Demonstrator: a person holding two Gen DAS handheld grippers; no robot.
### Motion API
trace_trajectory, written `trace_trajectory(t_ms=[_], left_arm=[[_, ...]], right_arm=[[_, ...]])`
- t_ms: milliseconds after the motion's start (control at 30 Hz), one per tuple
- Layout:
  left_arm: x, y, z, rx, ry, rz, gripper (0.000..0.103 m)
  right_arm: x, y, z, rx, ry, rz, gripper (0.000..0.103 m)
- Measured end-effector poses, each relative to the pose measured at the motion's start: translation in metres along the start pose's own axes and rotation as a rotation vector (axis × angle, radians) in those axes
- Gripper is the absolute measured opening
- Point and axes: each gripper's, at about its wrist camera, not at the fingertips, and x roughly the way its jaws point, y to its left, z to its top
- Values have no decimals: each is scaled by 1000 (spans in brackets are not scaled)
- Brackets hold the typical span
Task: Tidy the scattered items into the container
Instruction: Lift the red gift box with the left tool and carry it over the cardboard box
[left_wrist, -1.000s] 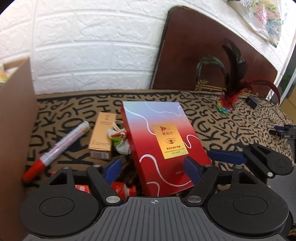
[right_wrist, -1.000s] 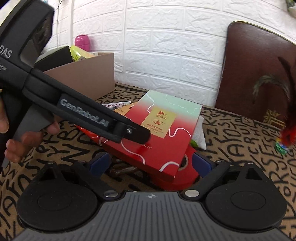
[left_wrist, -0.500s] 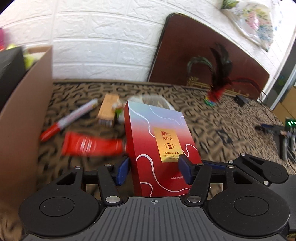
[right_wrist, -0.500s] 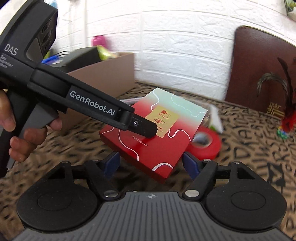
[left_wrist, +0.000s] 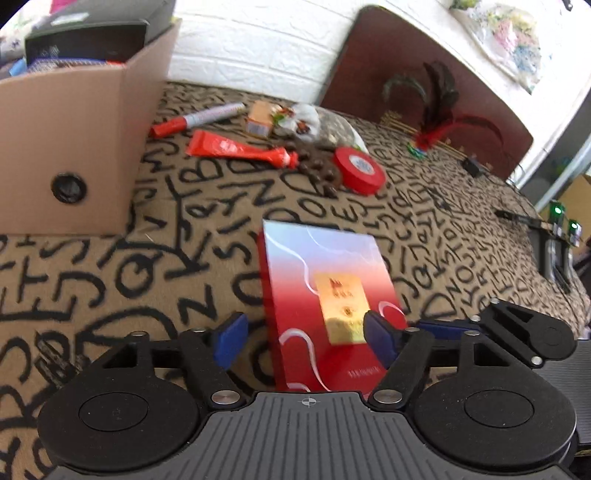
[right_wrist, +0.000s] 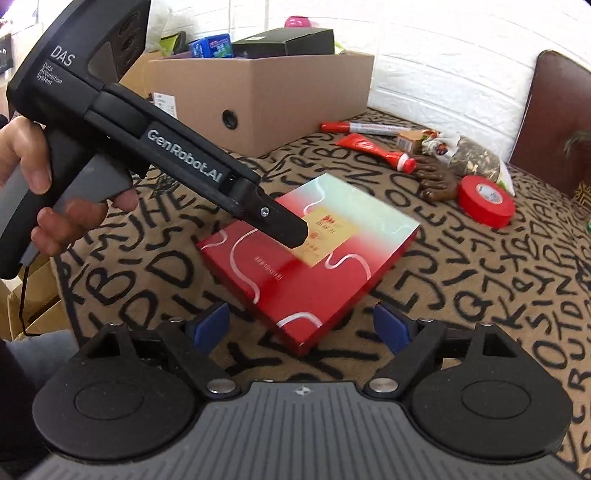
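The red box (left_wrist: 325, 306) sits between the blue pads of the left tongs (left_wrist: 303, 334), which are apart, the right pad overlapping the box's edge and the left pad clear of it; whether any pad actually grips the box cannot be told, and whether the box rests on the surface or is lifted is unclear; seen from the right wrist, the same box (right_wrist: 314, 258) lies just beyond the right tongs (right_wrist: 301, 326), whose pads stand wide apart and touch nothing, while the black nose of the left tongs (right_wrist: 280, 225) overlaps the box's top face; the gold label print is blurred and unreadable; beyond the box lie a red tape roll (left_wrist: 360, 170), a red tube (left_wrist: 240, 149), a red-capped marker (left_wrist: 197, 120), a small tan carton (left_wrist: 260, 118) and a clear bag (right_wrist: 476, 158) of something mottled, partly hidden; the cardboard container (left_wrist: 74, 147) stands to the left of the box, already holding dark items, its near side cut off; the surface (left_wrist: 147, 266) wears a tan cloth with black letters; a white brick wall (right_wrist: 443, 55) stands behind
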Motion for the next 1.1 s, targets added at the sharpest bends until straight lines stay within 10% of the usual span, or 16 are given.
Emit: trace_trajectory(t_ms=[733, 1100], left_arm=[[15, -7, 4, 133, 8, -14, 64], [-40, -5, 7, 93, -98, 29, 61]], right_arm=[[29, -12, 14, -20, 29, 47, 95], [0, 14, 38, -38, -33, 36, 93]])
